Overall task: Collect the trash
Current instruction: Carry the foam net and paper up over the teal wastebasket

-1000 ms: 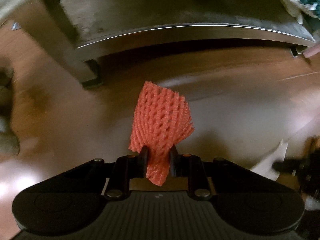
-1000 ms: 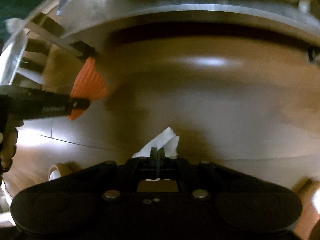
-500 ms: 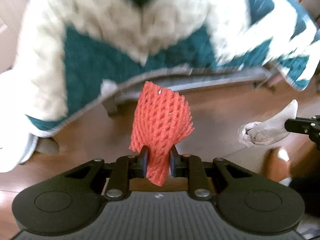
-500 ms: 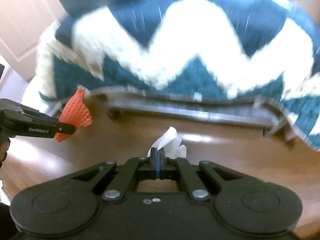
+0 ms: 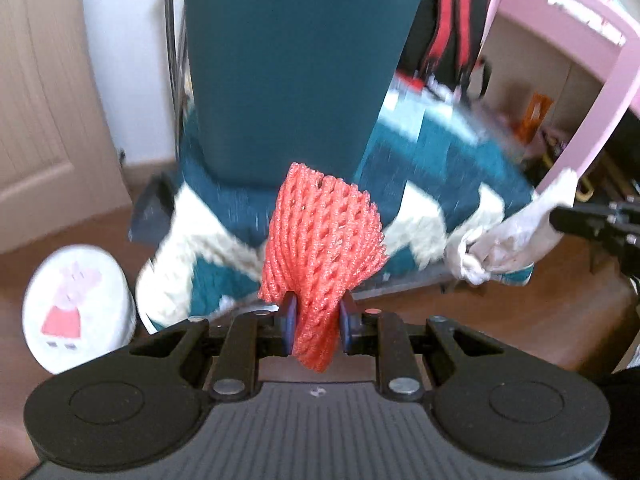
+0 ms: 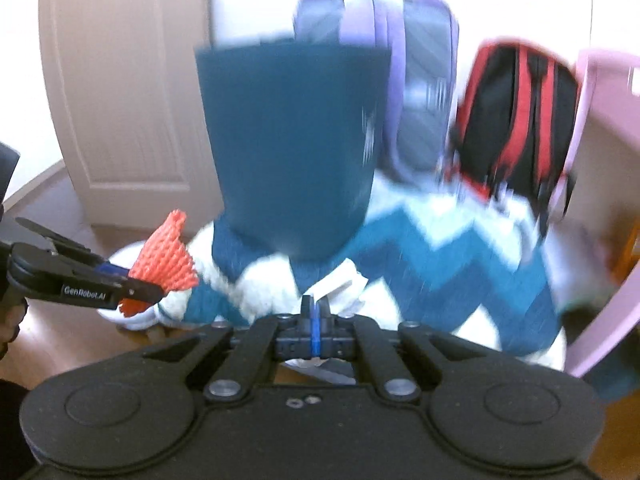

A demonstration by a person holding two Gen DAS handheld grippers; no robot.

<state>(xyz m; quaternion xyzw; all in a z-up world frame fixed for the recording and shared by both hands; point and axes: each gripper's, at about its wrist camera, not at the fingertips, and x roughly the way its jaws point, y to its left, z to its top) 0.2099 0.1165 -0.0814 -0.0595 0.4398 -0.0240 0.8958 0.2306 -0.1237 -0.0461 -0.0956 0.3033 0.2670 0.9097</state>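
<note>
Foam net (image 5: 320, 240) higher, off floor level

The foam net (image 5: 320, 248) sits between the left gripper (image 5: 318, 326) jaws; ahead of it lies the blanket (image 5: 452, 168) — a round tub (image 5: 76, 304) to its left, the right gripper's (image 6: 316, 312) tissue (image 5: 504, 236) to its right, a backpack (image 6: 516, 120) beyond.

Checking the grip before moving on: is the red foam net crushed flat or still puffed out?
Puffed out. Only the lower end of the red foam net is pinched between the left gripper's jaws; above them it flares wide.
</note>
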